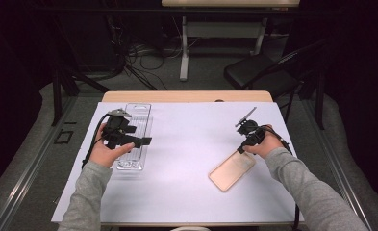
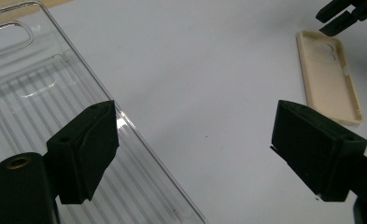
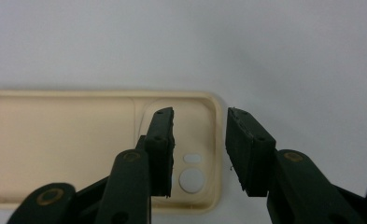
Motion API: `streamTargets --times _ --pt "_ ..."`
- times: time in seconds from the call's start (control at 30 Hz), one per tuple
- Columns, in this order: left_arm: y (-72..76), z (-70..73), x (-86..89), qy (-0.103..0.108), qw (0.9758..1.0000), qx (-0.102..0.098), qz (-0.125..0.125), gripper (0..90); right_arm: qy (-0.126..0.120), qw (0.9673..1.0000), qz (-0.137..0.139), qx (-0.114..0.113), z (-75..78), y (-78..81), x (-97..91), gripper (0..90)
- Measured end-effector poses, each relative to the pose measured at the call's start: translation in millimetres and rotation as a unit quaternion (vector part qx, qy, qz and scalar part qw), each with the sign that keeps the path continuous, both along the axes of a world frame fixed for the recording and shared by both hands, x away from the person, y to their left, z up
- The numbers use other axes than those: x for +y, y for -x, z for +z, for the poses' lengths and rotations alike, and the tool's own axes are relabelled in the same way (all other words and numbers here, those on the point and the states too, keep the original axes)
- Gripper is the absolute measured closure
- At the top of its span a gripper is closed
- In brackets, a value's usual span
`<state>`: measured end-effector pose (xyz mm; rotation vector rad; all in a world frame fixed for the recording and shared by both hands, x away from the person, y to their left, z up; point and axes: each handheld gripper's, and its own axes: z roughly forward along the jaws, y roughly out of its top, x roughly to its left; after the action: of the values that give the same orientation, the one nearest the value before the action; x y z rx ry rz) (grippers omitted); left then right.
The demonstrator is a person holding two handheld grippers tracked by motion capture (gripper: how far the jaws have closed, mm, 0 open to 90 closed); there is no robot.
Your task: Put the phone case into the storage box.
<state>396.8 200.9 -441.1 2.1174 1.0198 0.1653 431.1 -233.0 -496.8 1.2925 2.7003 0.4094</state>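
Observation:
A beige phone case (image 1: 231,171) lies hollow side up on the white sheet at the right, with camera cut-outs at its far end (image 3: 190,179). My right gripper (image 1: 241,150) points down at that end. Its jaws straddle the case's end wall (image 3: 200,116), one pad inside the case and one outside, with a gap on both sides. A clear ribbed plastic tray (image 1: 137,120) lies at the left. My left gripper (image 1: 143,142) hovers over the tray's right edge (image 2: 125,123), jaws wide open (image 2: 195,116) and empty. The left gripper view also shows the beige case (image 2: 330,79) and the right gripper (image 2: 344,14).
A white sheet (image 1: 186,144) covers most of the wooden table (image 1: 186,96). Beyond the far edge stand a black chair (image 1: 258,72) and another table's white leg (image 1: 184,48), with cables on the floor.

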Motion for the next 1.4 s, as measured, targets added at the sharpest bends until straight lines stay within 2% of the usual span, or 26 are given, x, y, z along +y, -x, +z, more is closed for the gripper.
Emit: streamTargets --times 0.07,0.23,0.3,0.4,0.5,0.53,0.67,0.77,0.83,0.87,1.07,1.1,1.2,1.4 --pt "-0.3 -0.1 0.4 -0.002 1.0 -0.001 -0.001 15.1 0.005 1.0 -0.001 0.007 -1.5 -0.2 0.0 62.0" --pt "-0.3 -0.4 0.6 0.0 1.0 0.0 0.0 15.1 0.012 0.9999 -0.004 0.006 -2.1 -2.1 -2.7 60.3" --pt "-0.5 -0.7 0.7 0.0 1.0 0.0 0.001 15.1 0.013 0.9998 -0.013 0.012 -2.3 -2.2 -4.2 57.9" --pt "-0.8 -1.3 0.9 0.0 1.0 0.002 0.0 15.1 0.016 0.9997 -0.018 0.008 -3.6 -2.1 -7.5 57.1" --pt "-1.0 -1.7 0.9 0.0 1.0 0.002 0.001 15.1 0.017 0.9994 -0.029 0.009 -4.7 -1.5 -11.3 58.4" --pt "-1.0 -1.8 0.8 0.0 1.0 0.003 0.001 15.1 0.016 0.999 -0.04 0.014 -4.9 -0.6 -11.9 59.4" --pt "-1.2 -2.5 0.2 0.001 1.0 0.003 0.001 15.1 0.019 0.999 -0.037 0.018 -7.3 0.0 -16.2 63.3" --pt "-1.7 -3.0 0.1 -0.001 1.0 0.005 -0.001 15.2 0.03 0.9983 -0.039 0.03 -7.3 1.1 -16.8 64.8" --pt "-1.8 -3.7 -0.3 -0.002 1.0 0.006 0.0 15.2 0.027 0.9991 -0.027 0.018 -9.6 0.3 -18.0 65.6" --pt "-1.9 -4.0 -0.5 -0.002 1.0 0.006 0.0 15.2 0.027 0.999 -0.032 0.018 -10.0 0.9 -17.6 66.3" --pt "-2.3 -4.9 -0.8 -0.003 1.0 0.008 -0.001 15.2 0.035 0.9987 -0.029 0.024 -11.6 -0.2 -16.5 69.1" --pt "-2.4 -4.9 -0.6 -0.003 1.0 0.009 -0.001 15.2 0.032 0.9985 -0.037 0.026 -12.8 0.2 -15.6 71.1" --pt "-2.5 -5.1 -0.4 -0.002 1.0 0.009 0.0 15.1 0.036 0.9985 -0.028 0.031 -14.0 -1.0 -15.1 72.8" --pt "-2.7 -5.3 -0.1 -0.002 1.0 0.009 0.001 15.2 0.044 0.998 -0.029 0.035 -16.8 -0.6 -11.9 74.3"
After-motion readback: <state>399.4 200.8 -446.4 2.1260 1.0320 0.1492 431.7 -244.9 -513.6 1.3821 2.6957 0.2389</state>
